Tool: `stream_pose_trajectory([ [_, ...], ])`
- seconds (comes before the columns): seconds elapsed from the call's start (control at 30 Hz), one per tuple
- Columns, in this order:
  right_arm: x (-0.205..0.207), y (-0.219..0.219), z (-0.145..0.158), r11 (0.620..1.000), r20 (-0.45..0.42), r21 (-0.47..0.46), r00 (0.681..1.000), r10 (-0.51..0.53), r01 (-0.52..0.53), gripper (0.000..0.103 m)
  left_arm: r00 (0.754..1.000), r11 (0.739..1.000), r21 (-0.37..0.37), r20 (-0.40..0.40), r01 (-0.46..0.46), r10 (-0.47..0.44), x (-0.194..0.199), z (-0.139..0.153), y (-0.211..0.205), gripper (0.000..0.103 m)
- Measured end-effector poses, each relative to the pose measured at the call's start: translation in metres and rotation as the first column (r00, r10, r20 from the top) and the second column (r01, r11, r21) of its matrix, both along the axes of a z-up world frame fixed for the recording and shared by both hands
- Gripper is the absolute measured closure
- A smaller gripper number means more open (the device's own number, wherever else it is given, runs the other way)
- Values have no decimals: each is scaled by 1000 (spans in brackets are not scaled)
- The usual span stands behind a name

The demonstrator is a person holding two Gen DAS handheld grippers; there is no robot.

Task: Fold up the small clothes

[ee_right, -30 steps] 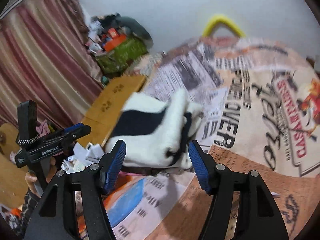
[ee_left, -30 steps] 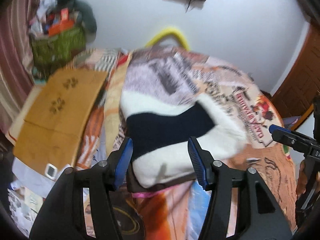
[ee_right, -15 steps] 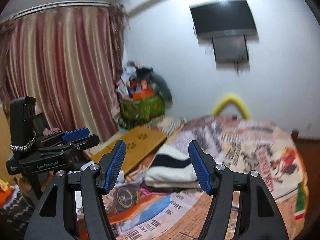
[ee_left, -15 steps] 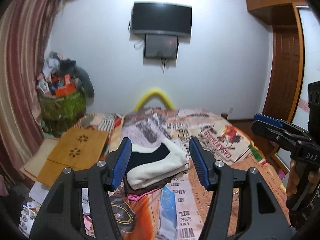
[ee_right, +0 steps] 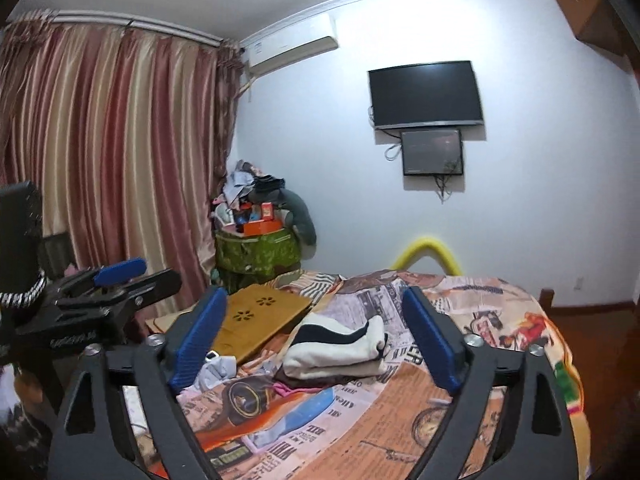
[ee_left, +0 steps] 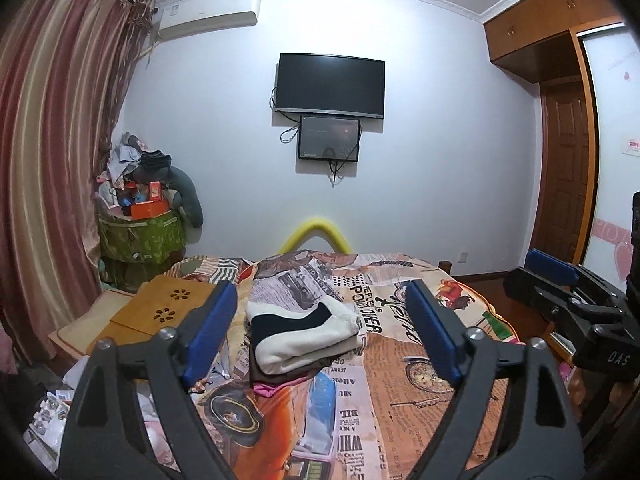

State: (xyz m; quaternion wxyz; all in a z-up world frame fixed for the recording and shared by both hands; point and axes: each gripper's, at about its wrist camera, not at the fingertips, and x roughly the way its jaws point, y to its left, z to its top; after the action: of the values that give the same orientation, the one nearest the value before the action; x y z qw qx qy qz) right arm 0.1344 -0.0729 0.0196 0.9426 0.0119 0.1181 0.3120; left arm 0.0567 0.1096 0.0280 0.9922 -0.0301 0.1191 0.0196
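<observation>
A folded white and black garment (ee_left: 304, 334) lies on top of a small stack of folded clothes on the bed (ee_left: 420, 392); a brown piece and a pink edge (ee_left: 266, 389) show under it. The same stack (ee_right: 336, 350) appears in the right wrist view. My left gripper (ee_left: 322, 334) hovers well back from the stack, its jaws opening with nothing between them. My right gripper (ee_right: 316, 338) also stays back from the clothes, jaws opening and empty. Each gripper shows at the edge of the other's view: the right gripper (ee_left: 560, 284) and the left gripper (ee_right: 116, 276).
The bed's cover is a newspaper-and-motorcycle print. A wooden lap desk (ee_left: 160, 312) lies at the bed's left edge, loose clothes and clutter (ee_right: 216, 372) beside it. A green bin piled with things (ee_left: 140, 232) stands by the striped curtain. A yellow foam arc (ee_left: 316, 232), screens on the wall, a wooden door at right.
Both grippers have pulled back and risen from the stack, tilting up so the whole room shows. Their jaws stand wider than before. The white and black garment stays folded on the pile.
</observation>
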Motion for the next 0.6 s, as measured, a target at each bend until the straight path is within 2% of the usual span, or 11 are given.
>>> stream_pose_trajectory([
  [0.07,1,-2,-1,1000,-5,6,1000,-25,25,1,1000,1000,3,4,-2,2,-4,0,-2,9],
  [0.1,-3,-2,0,999,-1,5,999,-34,34,0,1000,1000,6,7,-6,6,-6,-1,-3,6],
  [0.2,-8,-3,1,998,9,-4,998,-56,56,0,1000,1000,8,16,-12,12,-10,-2,-4,0],
  [0.6,-14,-8,-8,998,-18,-3,998,-58,58,0,1000,999,-29,1,-20,20,-9,-6,0,0],
])
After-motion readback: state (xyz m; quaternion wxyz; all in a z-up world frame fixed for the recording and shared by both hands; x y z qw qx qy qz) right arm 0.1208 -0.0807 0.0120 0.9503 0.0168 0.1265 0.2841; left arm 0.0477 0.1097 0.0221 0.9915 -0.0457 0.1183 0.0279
